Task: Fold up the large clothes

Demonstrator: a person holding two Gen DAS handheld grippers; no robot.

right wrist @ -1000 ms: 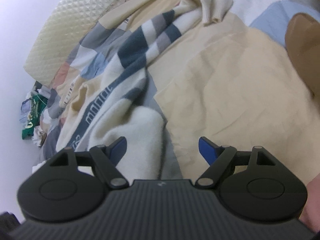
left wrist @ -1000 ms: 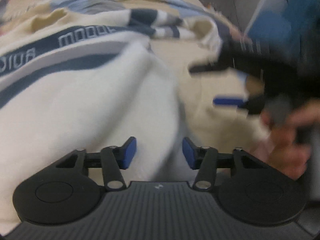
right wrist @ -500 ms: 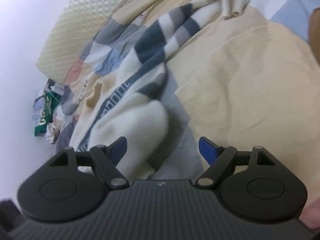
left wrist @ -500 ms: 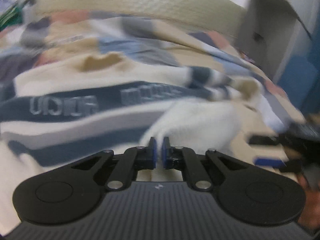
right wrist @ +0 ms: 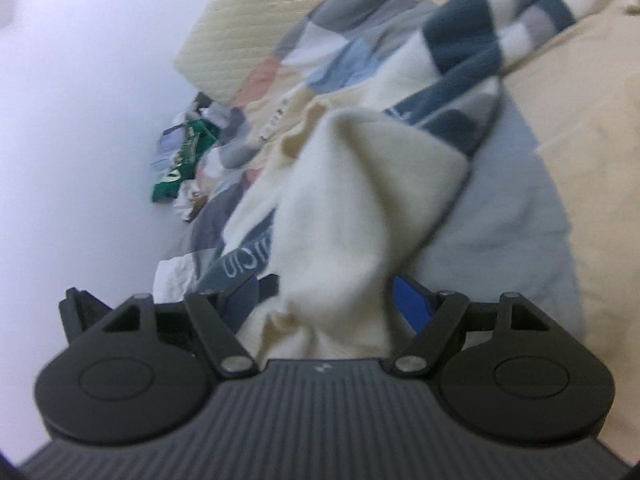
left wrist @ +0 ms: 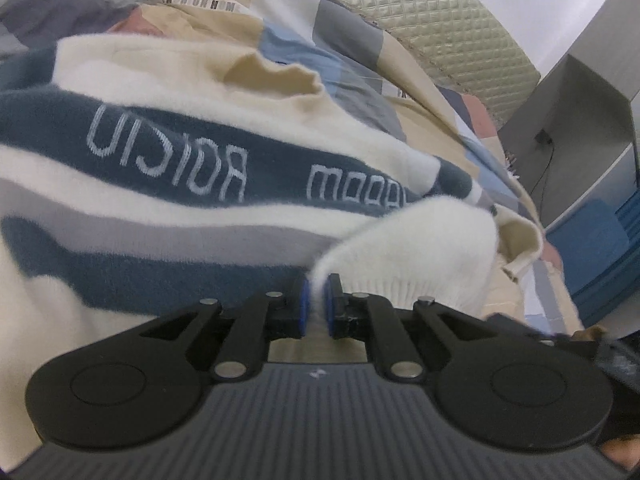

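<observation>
A cream sweater with navy and grey stripes and pale lettering lies spread on the bed. My left gripper is shut on a fold of its cream fabric, beside a ribbed cuff. In the right wrist view the same sweater runs away from me, and a bunched cream part lies between the jaws of my right gripper. Those jaws stand wide and are closing. The blue right pad sits at the cloth's edge; blur hides whether it presses.
The bed has a patchwork cover of beige, grey, blue and pink squares and a quilted cream headboard. A grey cabinet stands at the right. A heap of small items with a green pack lies by the wall.
My left gripper went from open to shut on the cream fabric and swung left across the sweater. My right gripper moved up to the bunched cream part, which now lies between its jaws.
</observation>
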